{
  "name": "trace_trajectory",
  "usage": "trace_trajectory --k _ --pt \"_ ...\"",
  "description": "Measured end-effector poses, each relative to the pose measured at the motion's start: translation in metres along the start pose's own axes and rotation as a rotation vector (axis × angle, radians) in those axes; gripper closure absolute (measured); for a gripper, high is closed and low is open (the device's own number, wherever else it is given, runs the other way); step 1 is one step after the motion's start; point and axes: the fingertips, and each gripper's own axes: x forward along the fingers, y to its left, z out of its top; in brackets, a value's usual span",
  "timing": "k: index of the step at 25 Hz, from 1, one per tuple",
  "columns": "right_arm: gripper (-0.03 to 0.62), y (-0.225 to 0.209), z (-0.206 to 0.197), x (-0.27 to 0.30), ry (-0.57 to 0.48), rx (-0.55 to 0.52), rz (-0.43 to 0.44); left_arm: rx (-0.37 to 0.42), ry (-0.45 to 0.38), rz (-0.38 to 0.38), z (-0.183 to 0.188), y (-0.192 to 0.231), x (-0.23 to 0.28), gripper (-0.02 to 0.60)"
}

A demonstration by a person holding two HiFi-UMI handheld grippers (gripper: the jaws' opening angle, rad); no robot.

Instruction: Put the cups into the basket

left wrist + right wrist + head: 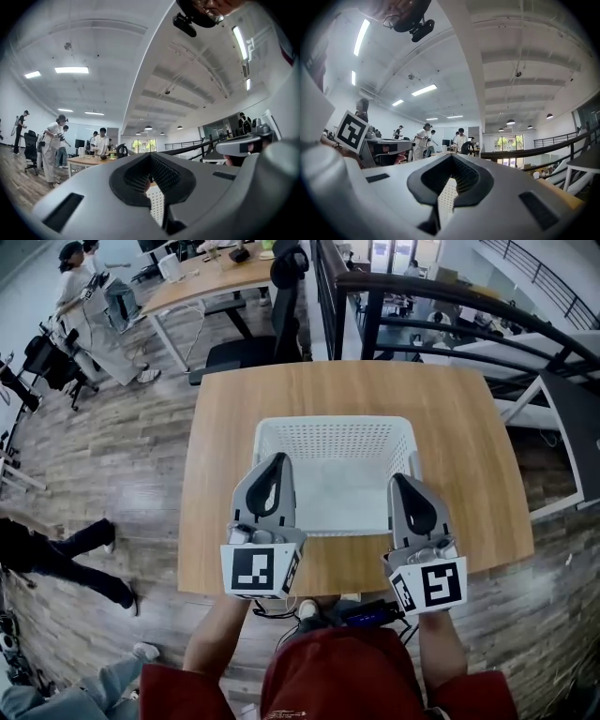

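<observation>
floor (112, 465): wood planks | far desk (206, 282), office chair (253, 348) | right: black railing (450, 296) | light: ceiling strips (71, 70)

Red top (328, 669) with short red sleeves (178, 692). Left gripper (276, 458) and right gripper (399, 477), both smooth pale grey shells tapering to rounded tips, each with a black-lined teardrop opening. White cube (259, 570) with black square markers at the rear of each. Dark cables (367, 615) at the waist. Small black camera (185, 24) mounted on the head

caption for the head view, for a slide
Grey left tongs and right tongs, both shut, held over the near rim of an empty white perforated plastic basket on a wooden table
</observation>
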Motion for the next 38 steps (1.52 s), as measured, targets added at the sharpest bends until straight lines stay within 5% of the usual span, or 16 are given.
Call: trace_trajectory --k 21,38 --pt "0.583 0.002 -0.002 -0.011 -0.019 0.003 0.004 0.038 0.061 0.166 -0.001 0.002 -0.087 0.575" --pt "0.583 0.008 -0.007 -0.023 -0.059 -0.039 -0.028 -0.029 0.056 0.137 -0.025 -0.012 -0.097 0.575"
